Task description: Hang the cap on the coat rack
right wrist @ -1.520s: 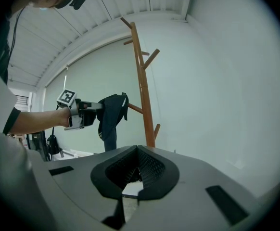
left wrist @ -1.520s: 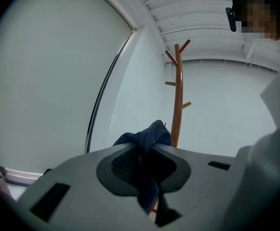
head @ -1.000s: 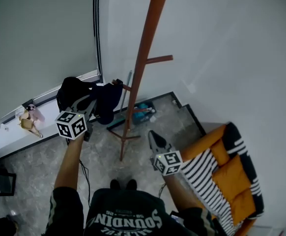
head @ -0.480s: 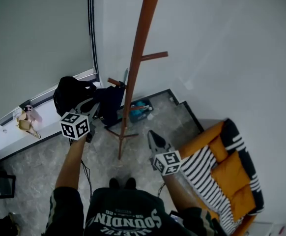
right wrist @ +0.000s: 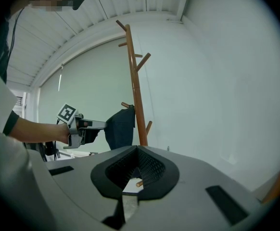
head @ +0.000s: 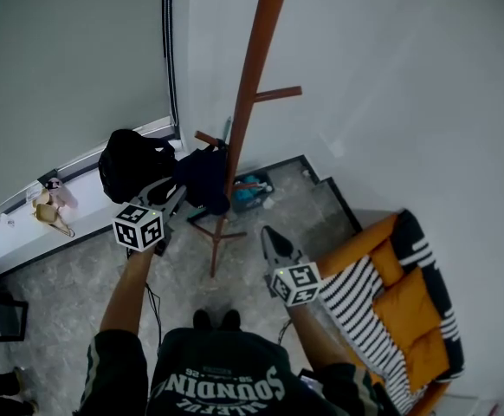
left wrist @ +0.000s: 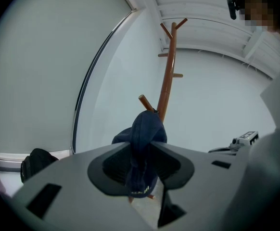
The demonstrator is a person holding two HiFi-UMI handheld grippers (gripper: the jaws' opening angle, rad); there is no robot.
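A dark navy cap [head: 204, 180] hangs over a low peg [head: 207, 138] of the brown wooden coat rack [head: 243, 120], against its pole. My left gripper [head: 178, 199] reaches up to the cap from the left. Its jaws are opening. In the left gripper view the cap [left wrist: 147, 134] droops between the parted pads, and they do not press on it. The rack [left wrist: 169, 76] rises behind. My right gripper [head: 267, 232] stays low and right of the rack's base, shut and empty. The right gripper view shows the cap [right wrist: 120, 126] beside the pole [right wrist: 135, 85].
A black backpack [head: 131, 163] sits on the white ledge [head: 18, 232] at the left wall, with small items [head: 48, 208] beside it. A teal object [head: 252, 193] lies by the rack's feet. An orange chair with a striped cover [head: 399, 310] stands at the right.
The left gripper has carried the cap right, onto the rack's low peg against the pole. Its jaws have parted from the fabric. The right gripper has stayed in place.
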